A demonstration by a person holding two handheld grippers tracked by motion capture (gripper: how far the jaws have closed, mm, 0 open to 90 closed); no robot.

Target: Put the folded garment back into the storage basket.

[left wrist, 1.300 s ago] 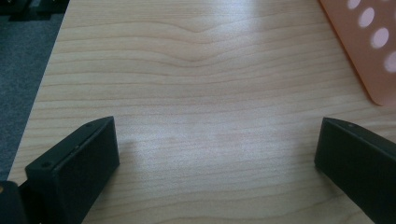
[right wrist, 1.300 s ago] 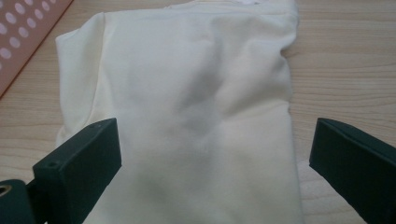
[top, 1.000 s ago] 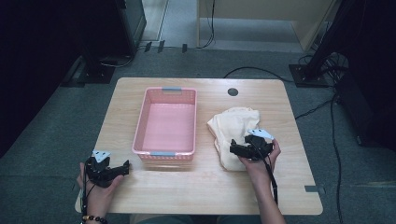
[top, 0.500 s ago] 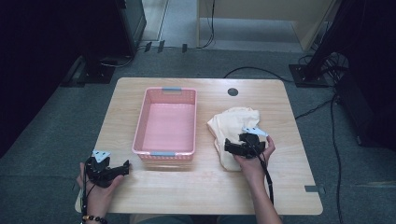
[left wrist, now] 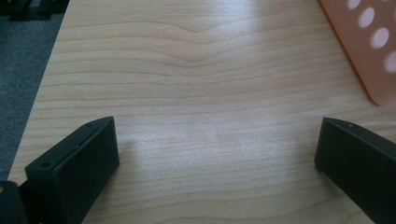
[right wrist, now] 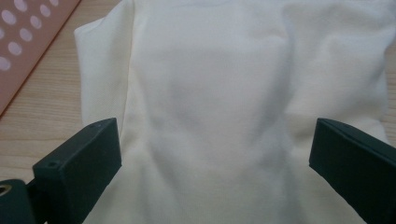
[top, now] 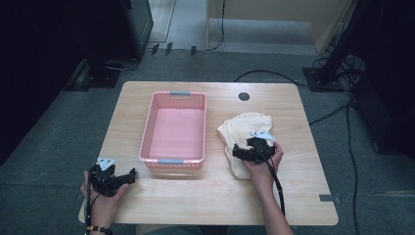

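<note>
Right gripper view has the right tongs (right wrist: 215, 172) spread wide over the cream cloth (right wrist: 243, 93), poised to pinch it — pink basket (top: 175, 129) lies just beside. Left tongs (left wrist: 217, 175) idle, spread, above bare surface (left wrist: 196, 70).

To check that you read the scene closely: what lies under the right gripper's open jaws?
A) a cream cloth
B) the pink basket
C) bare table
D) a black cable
A: the right gripper sits over the cream cloth, jaws wide apart above it.
</note>
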